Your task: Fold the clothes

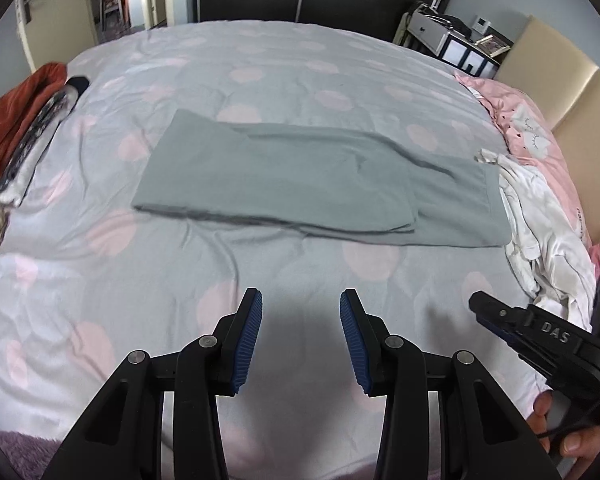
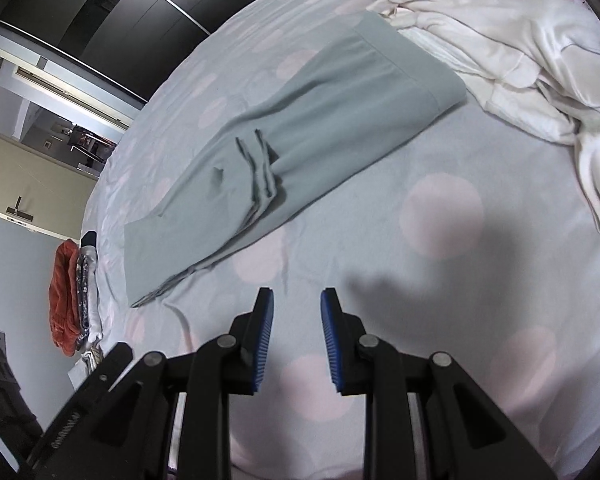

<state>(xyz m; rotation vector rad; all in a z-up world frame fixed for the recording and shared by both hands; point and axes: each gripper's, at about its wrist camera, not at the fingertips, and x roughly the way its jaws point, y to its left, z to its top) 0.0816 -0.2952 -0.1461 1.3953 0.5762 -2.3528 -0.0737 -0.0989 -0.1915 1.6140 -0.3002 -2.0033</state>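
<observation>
A grey-green garment [image 1: 292, 176] lies flat on the bed, folded lengthwise into a long strip with one end doubled back over itself; it also shows in the right wrist view [image 2: 300, 128]. My left gripper [image 1: 300, 300] is open and empty, held above the bedspread short of the garment's near edge. My right gripper [image 2: 296, 300] is open and empty, also short of the garment; its body shows in the left wrist view [image 1: 540, 336] at the lower right.
The bed has a grey spread with pink dots [image 1: 140, 280]. A crumpled white garment [image 1: 540, 232] lies at the right end of the grey one. Folded clothes, red and patterned [image 1: 16, 132], are stacked at the left edge. A pink duvet [image 1: 520, 120] lies at the back right.
</observation>
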